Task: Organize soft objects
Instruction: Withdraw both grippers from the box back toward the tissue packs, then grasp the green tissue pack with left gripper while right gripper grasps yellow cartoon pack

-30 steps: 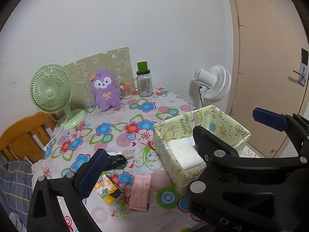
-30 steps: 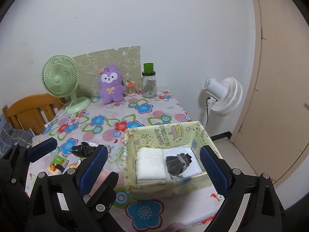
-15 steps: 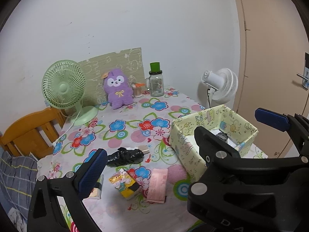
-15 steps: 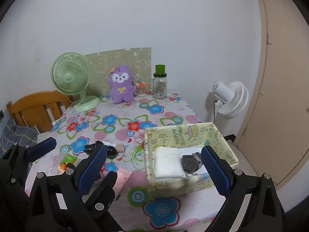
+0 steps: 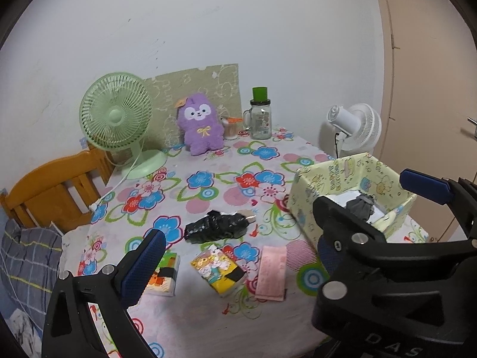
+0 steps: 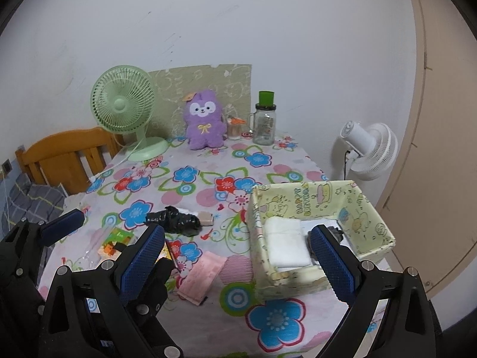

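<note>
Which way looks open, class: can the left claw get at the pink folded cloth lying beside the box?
Probably yes. The left claw is open and holds nothing, and the pink folded cloth lies flat on the table with nothing on it. The box stands close on one side, so approach from above.

Right gripper [image 6: 238,256] fills the lower frame of its own view, blue-padded jaws spread wide, holding nothing; left gripper [image 5: 277,232] likewise spread wide, empty, low in its view.

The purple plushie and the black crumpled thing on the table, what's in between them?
Nothing but flowered tablecloth. In the right wrist view, the stretch from the purple plushie down to the black crumpled thing is bare cloth; the left wrist view agrees.
</note>
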### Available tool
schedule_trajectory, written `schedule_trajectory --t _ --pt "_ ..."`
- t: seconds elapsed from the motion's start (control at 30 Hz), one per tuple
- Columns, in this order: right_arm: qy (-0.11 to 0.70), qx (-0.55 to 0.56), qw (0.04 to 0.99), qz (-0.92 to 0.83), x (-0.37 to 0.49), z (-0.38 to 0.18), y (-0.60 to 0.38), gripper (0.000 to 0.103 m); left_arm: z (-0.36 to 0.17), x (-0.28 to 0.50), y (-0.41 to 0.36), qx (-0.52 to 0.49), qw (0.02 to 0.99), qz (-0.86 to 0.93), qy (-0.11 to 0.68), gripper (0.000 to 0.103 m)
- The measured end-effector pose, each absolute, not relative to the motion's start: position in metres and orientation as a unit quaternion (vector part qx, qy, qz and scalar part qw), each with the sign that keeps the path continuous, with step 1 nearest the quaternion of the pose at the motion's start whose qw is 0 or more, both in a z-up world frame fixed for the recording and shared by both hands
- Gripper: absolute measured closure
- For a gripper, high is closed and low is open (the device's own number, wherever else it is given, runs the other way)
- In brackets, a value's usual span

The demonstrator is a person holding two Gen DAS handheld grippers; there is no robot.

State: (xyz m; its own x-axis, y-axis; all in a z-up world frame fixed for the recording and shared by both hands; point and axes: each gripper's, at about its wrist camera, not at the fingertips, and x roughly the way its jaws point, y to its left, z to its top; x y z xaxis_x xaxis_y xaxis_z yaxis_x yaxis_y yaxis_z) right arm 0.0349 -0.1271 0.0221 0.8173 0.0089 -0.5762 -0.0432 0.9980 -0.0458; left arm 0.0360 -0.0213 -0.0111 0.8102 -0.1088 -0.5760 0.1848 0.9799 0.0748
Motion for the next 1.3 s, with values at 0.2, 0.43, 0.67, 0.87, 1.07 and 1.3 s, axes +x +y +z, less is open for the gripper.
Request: schedule_trajectory --t 0.2,0.43,0.67,0.87,1.07,1.3 --pt "0.307 -0.038 0.951 0.025 0.039 0.008 -0.114 0.003 -0.027 0.044 -0.002 0.052 0.945 -0.062 0.318 0.000" --pt "0.324 -0.043 0.944 0.042 0.049 -0.008 -0.097 0.003 -0.041 0.051 0.016 0.047 0.940 -0.049 0.336 0.000" --pt "0.340 -0.052 0.938 0.051 0.061 -0.024 -0.082 0.004 -0.057 0.061 0.030 0.049 0.933 -0.041 0.354 0.001" --pt "0.360 -0.055 0.930 0.056 0.071 -0.040 -0.073 0.004 -0.072 0.067 0.041 0.047 0.926 -0.033 0.372 0.001" --pt "0.379 -0.056 0.922 0.063 0.081 -0.056 -0.066 0.004 -0.086 0.075 0.052 0.041 0.920 -0.024 0.389 0.001" --pt "0.394 -0.060 0.914 0.070 0.092 -0.070 -0.057 0.004 -0.100 0.086 0.060 0.040 0.913 -0.014 0.406 0.002"
